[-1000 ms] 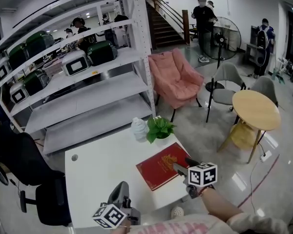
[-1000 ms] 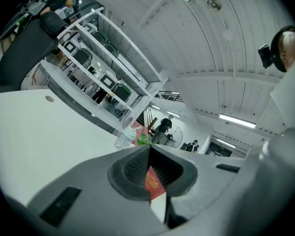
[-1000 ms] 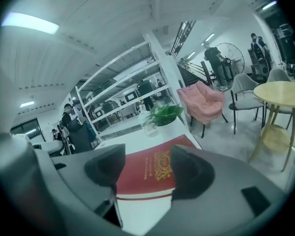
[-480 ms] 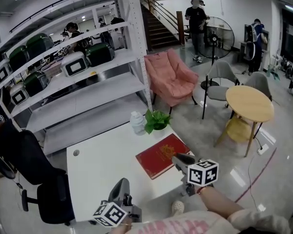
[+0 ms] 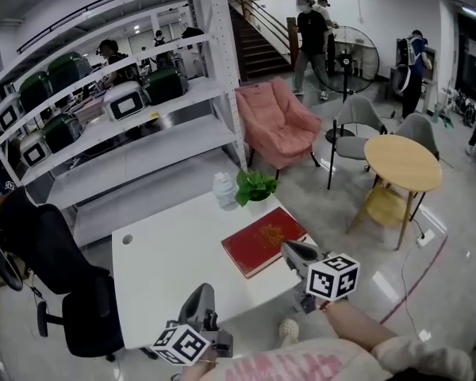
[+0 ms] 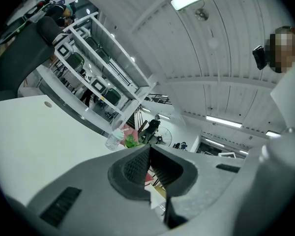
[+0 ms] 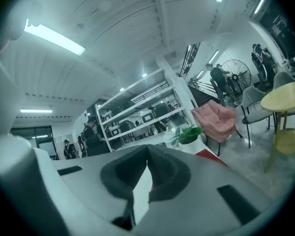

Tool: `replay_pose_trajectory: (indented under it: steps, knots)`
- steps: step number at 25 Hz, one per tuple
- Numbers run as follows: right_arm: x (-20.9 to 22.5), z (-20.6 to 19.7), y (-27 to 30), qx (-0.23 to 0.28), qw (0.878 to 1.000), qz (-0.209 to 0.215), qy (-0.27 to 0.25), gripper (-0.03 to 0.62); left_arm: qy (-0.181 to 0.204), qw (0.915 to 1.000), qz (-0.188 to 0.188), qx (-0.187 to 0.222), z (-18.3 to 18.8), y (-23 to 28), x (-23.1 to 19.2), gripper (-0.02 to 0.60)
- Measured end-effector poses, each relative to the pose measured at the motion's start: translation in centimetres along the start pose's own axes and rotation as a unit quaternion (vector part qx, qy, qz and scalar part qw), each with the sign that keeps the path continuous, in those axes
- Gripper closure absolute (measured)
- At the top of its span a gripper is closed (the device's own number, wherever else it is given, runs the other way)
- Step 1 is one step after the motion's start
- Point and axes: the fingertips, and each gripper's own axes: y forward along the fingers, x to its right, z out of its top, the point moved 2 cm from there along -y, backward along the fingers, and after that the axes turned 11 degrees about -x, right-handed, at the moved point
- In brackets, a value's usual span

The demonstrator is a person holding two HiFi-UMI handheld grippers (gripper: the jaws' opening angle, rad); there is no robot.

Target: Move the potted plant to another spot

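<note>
At the far left a black office chair (image 5: 59, 264) stands beside the left edge of the white table (image 5: 166, 260). Our left gripper (image 5: 205, 292) sits at the table's near edge, pointing across the top. Its jaws are pressed together with nothing between them. Behind the table rises a white shelving rack (image 5: 143, 141).

Along the far edge, close to the far right corner, we see a clear water bottle (image 5: 224, 190). The potted plant (image 5: 255, 187) stands upright just to its right, well away from both grippers. A red book (image 5: 263, 240) lies flat on the right part of the table, reaching toward the right edge.

Our right gripper (image 5: 292, 250) hovers by the book's near right corner. Its jaws are closed and empty. Farther right, off the table, stand a pink armchair (image 5: 278, 121) and a round wooden table (image 5: 402, 163).
</note>
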Motion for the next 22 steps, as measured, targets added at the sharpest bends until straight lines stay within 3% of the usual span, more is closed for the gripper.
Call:
replay_pose_trajectory:
  steps: [6,12,18,22]
  knots:
    - [-1.4,-0.2,-2.1,0.017,1.0,-0.002,-0.007,0.586,0.005,0.9999,-0.01,-0.007,-1.0,-0.7,1.5,0.578]
    - [-2.7,-0.5,-3.9,0.021,0.998,-0.024,-0.055,0.588,0.014,0.9997,-0.018,-0.005,-2.1,-1.7,3.1,0.578]
    - [-2.2,0.1,-5.8,0.045,0.998,-0.001,-0.038,0.588,0.015,0.9998,-0.009,0.012,-2.4,-2.2,4.9,0.578]
    - [-1.2,0.2,-6.9,0.029,0.999,0.008,-0.04,0.588,0.018,0.9995,0.003,0.024,-2.7,-2.0,6.7,0.578]
